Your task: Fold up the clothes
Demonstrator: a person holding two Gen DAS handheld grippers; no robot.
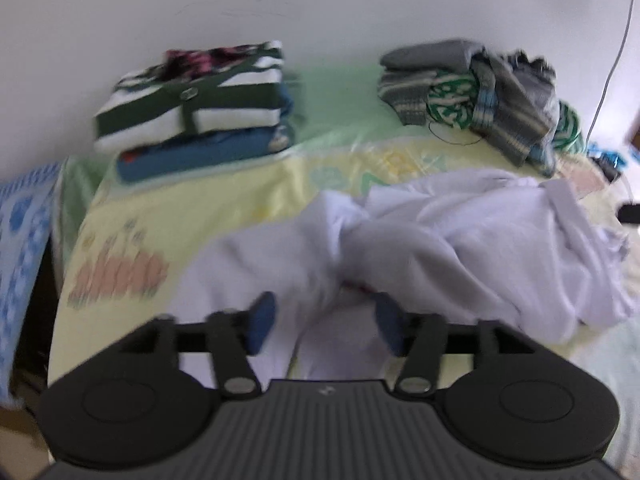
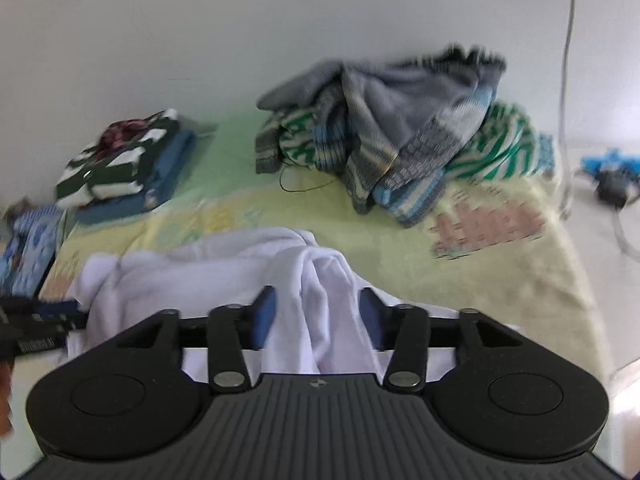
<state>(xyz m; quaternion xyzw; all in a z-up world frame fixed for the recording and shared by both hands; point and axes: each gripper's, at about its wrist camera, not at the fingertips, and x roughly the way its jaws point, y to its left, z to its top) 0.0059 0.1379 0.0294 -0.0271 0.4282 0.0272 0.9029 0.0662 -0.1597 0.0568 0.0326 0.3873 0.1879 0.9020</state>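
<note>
A white garment (image 1: 460, 248) lies rumpled on a bed covered with a pale yellow and green sheet (image 1: 208, 208). Its cloth is bunched into soft ridges and folds, with one flatter part spreading toward the near edge of the bed.

The left gripper (image 1: 326, 324) stands with its jaws apart over the near part of the garment. White cloth shows between its blue pads (image 1: 262, 322), but they do not press on it.

The right gripper (image 2: 318, 314) is likewise released. A raised fold of the white cloth runs up between its pads (image 2: 266, 314), with a gap at either side.

Farther back, near the wall, sits a folded stack (image 1: 196, 108) and a loose heap of striped clothes (image 1: 484, 100), both well apart from the garment.
</note>
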